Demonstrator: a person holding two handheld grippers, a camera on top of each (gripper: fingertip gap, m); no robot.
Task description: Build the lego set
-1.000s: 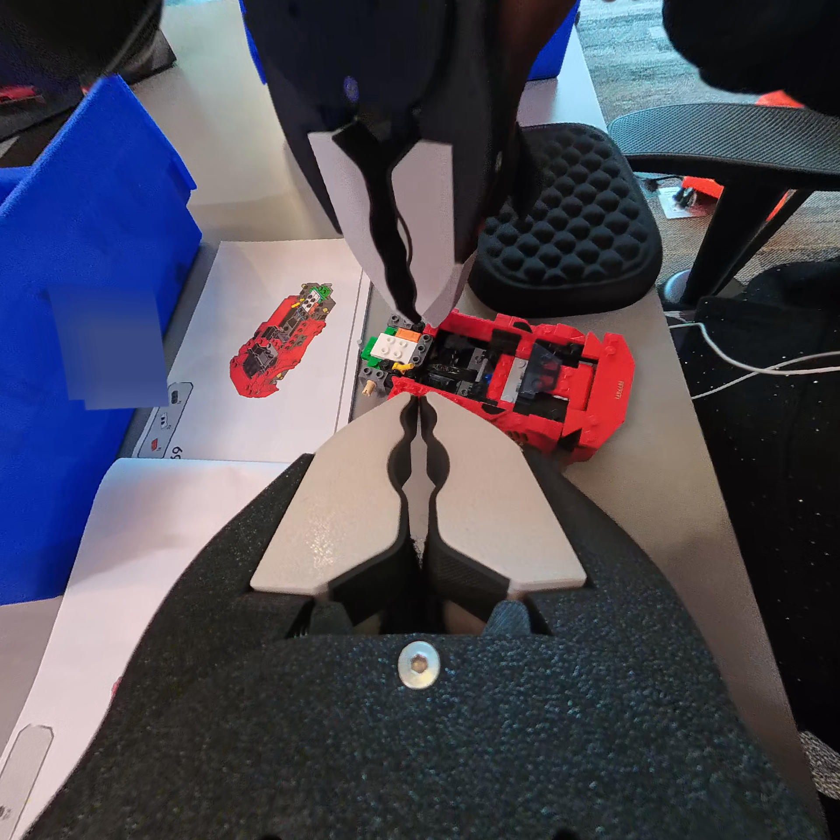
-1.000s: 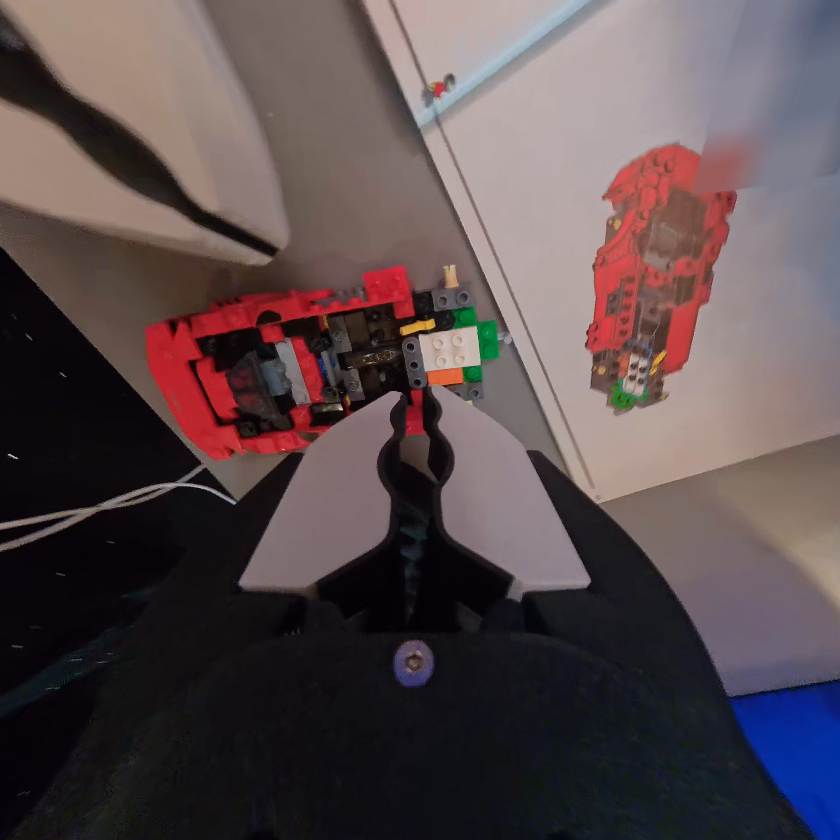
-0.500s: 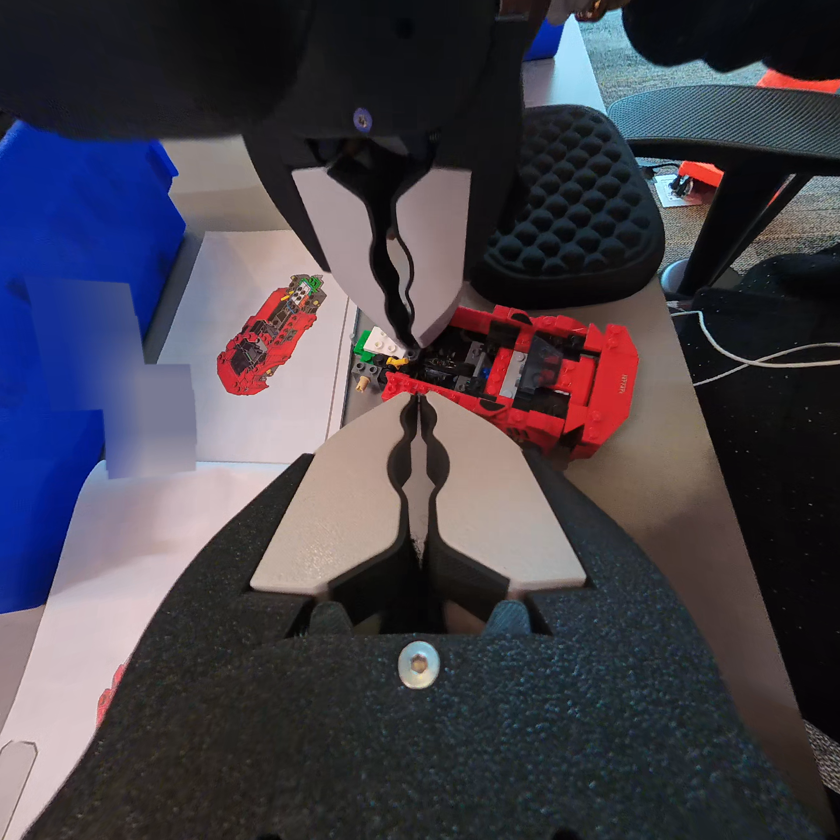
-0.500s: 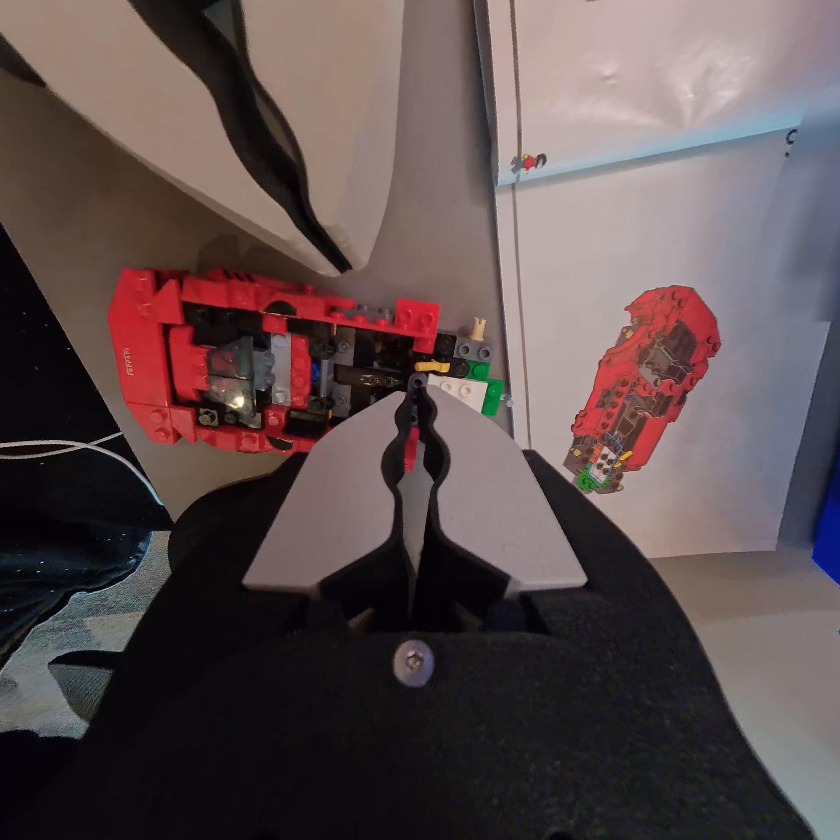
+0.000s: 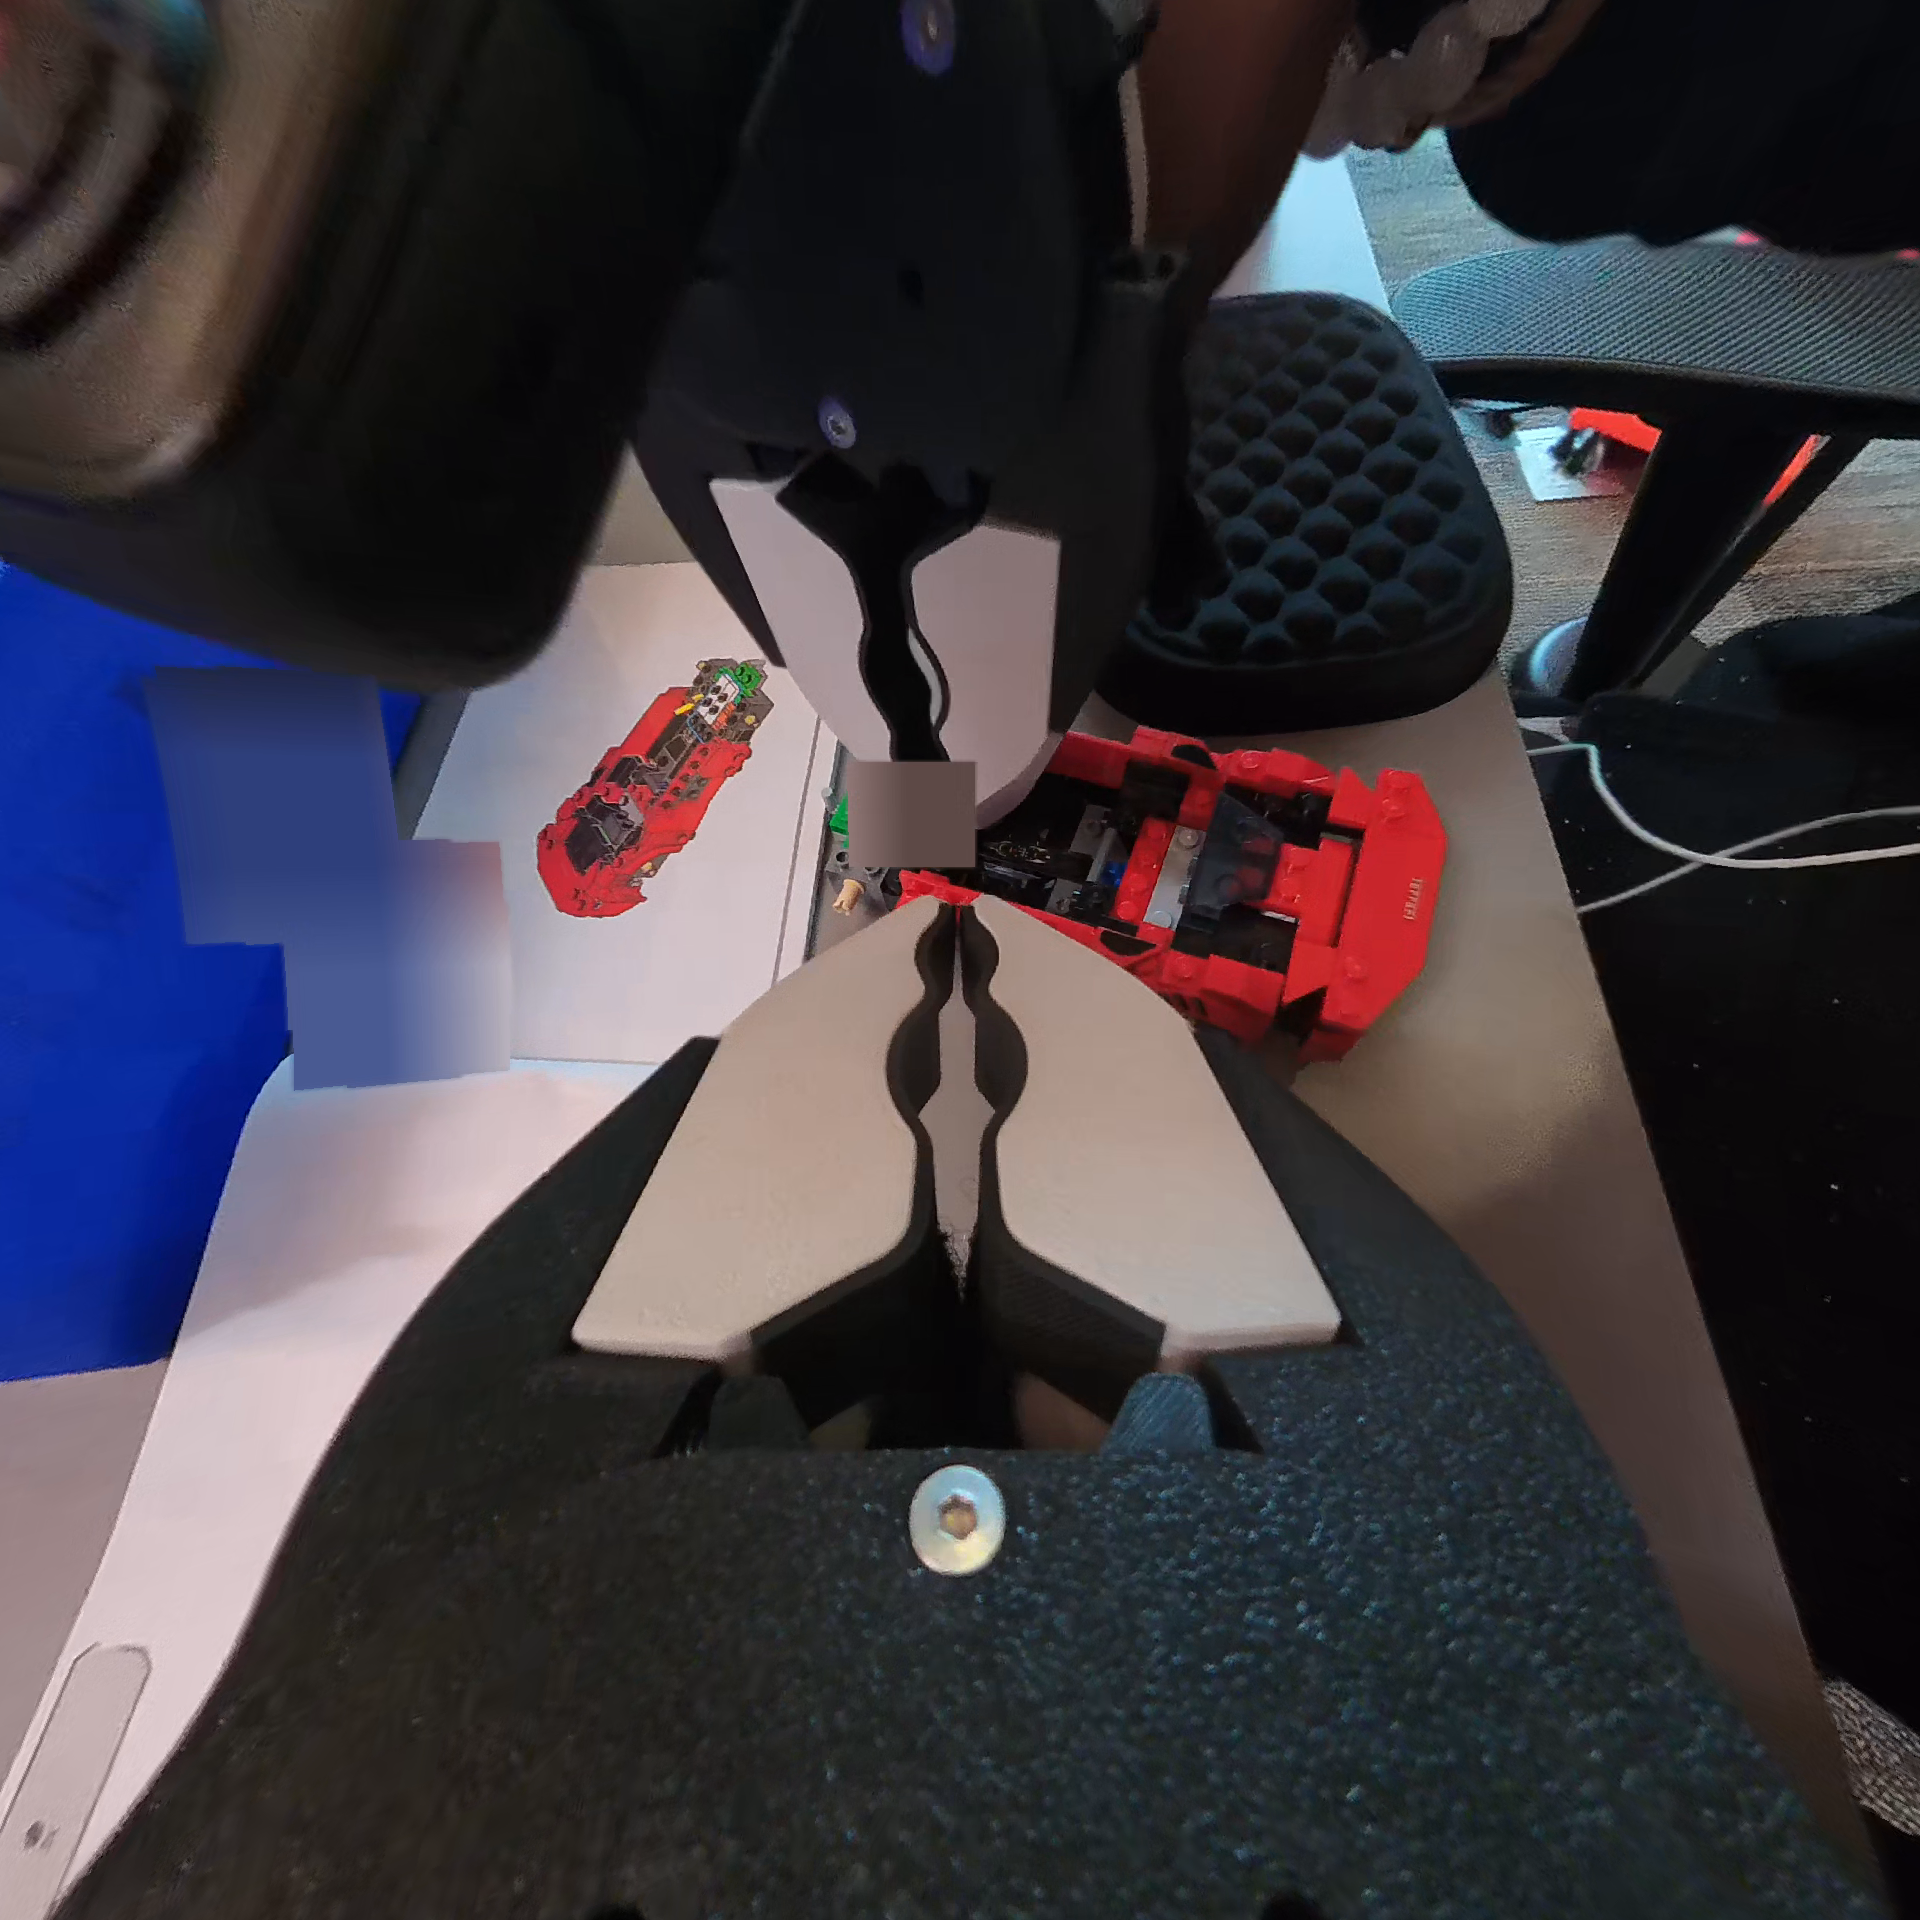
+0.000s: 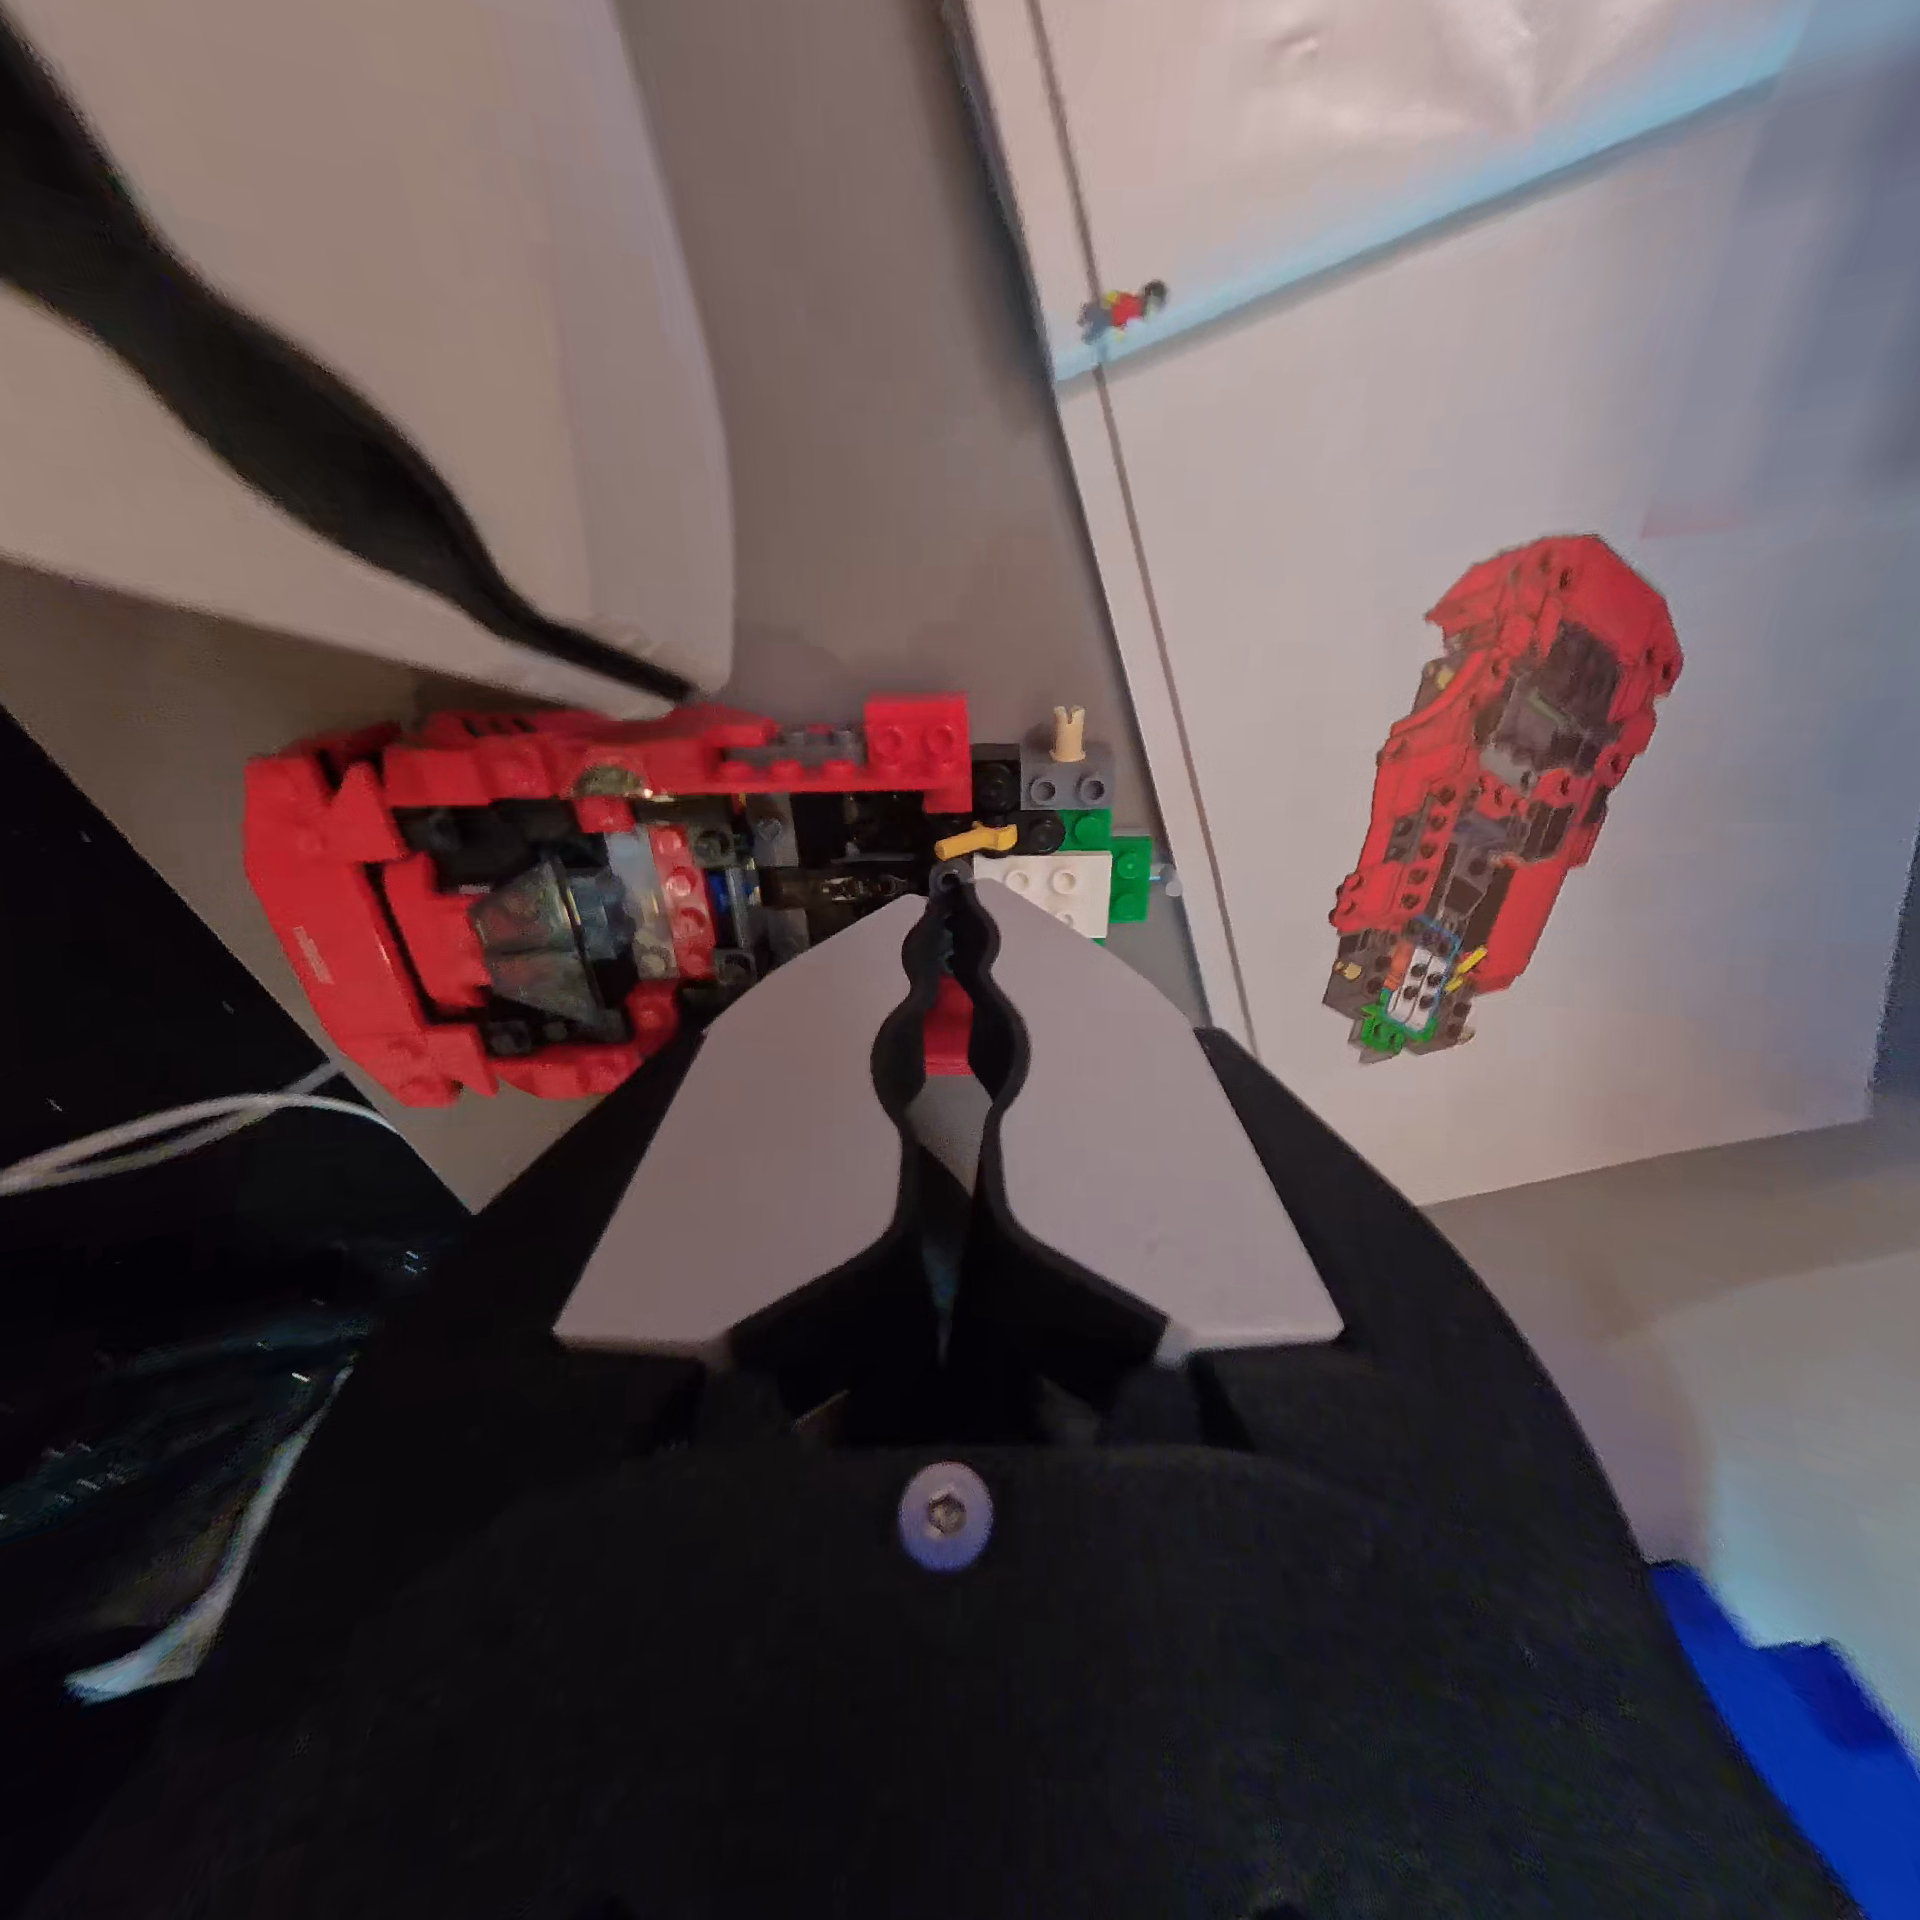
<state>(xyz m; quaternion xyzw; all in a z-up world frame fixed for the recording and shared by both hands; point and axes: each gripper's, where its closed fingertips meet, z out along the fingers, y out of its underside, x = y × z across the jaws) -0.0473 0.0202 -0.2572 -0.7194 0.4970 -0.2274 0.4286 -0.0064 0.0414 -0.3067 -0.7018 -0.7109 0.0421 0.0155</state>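
Half-built red lego car [image 5: 1184,883], roof off and interior exposed, flat on the grey counter [image 5: 1455,1195], just beside the open instruction booklet [image 5: 665,935]. Left hand-held gripper [image 5: 954,912] pressed together, tips against the car's near red side wall at the unfinished end; probably a brace so the model stays put under pressure from above. Right hand-held gripper [image 6: 948,902] also near-closed, tips down over the black centre next to the white plate [image 6: 1049,894]; something small and dark apparently pinched at the tips, too tiny to confirm. Likely a small piece going into the chassis. Booklet page with the printed car picture [image 6: 1507,800] near, presumably for reference. Seating spot itself hidden behind fingers; a mosaic patch covers that end in the left wrist view. Blue bin [image 5: 94,987] cut off at the edge.
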